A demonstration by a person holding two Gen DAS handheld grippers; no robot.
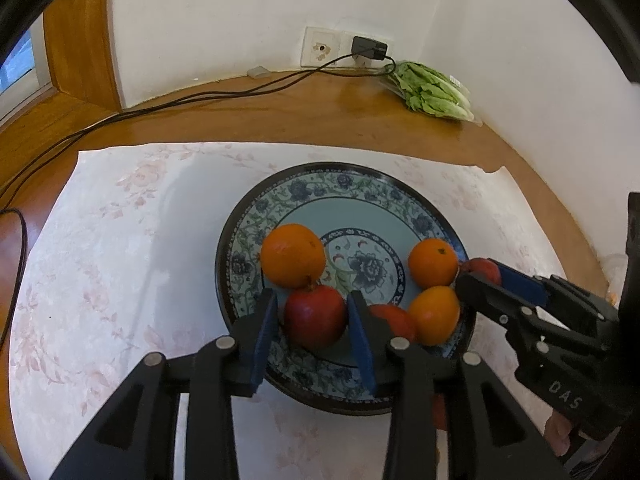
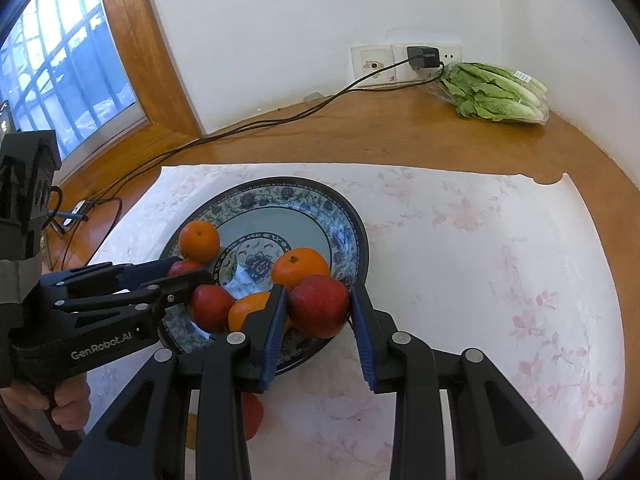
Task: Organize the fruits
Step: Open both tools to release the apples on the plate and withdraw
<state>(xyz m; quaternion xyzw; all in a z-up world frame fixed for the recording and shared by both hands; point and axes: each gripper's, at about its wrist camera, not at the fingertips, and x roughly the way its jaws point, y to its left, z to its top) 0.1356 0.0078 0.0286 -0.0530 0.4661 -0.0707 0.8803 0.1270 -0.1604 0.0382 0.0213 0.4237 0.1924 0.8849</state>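
The left gripper [image 1: 312,298] is released: its pads flank a red apple [image 1: 316,318] at the near edge of the patterned plate [image 1: 320,184], with a slight gap on each side. The right gripper [image 2: 319,292] is clamped on a second red apple [image 2: 320,308] at the plate's right rim. Three oranges [image 1: 293,255] and another apple [image 1: 394,320] lie on the plate, which rests on a floral cloth [image 1: 120,240].

One plate [image 1: 280,196], three oranges [image 1: 293,255], three red apples [image 1: 315,316] on the plate, one cloth [image 1: 120,240], one bagged lettuce [image 1: 434,92], one charger [image 1: 369,49], two claws [image 1: 314,334].
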